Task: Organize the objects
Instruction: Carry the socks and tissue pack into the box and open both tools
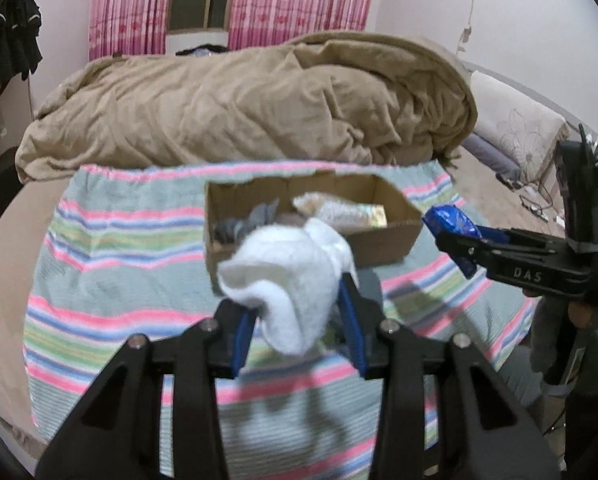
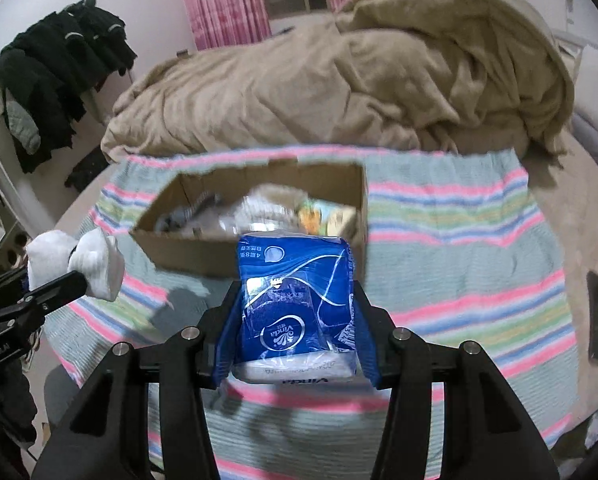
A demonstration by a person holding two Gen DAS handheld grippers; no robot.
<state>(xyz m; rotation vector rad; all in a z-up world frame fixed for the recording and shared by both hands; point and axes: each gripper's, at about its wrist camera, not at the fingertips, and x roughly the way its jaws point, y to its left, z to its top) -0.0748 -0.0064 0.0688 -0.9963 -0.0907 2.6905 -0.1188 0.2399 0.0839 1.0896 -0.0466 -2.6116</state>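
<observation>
- Left gripper (image 1: 295, 320), nearest the left wrist camera, was clenched on a white sock (image 1: 295, 284); the sock bulged up and forward out of the blue fingers (image 1: 243, 332) and hung clear of the striped blanket (image 1: 119, 248).
- Right gripper (image 2: 295, 316), nearest the right wrist camera, was clenched on a blue Vinda tissue pack (image 2: 295, 300); the pack stood between the fingers with its long axis running forward along them, its far end pointing at the box.
- Cardboard box (image 2: 203, 252) lay open-topped on the striped blanket on the bed, directly ahead of both grippers. It already held grey cloth items (image 1: 239, 224) at its left end and pale wrapped packets (image 1: 339, 208) at its right end; the blur left their exact kind uncertain.
- Key relation: in the right wrist view the pack's far end overlapped the box's near wall, while the sock-bearing left gripper sat off to the left, beside the box's near-left corner. The right gripper therefore appeared the nearer to a drop over the box.
- Judgement: both items were carried but not yet placed; each needed to travel forward over the near wall before release.
- Tan quilt (image 1: 259, 100) was heaped beyond the box, and pink curtains (image 1: 127, 4) hung behind it.
</observation>
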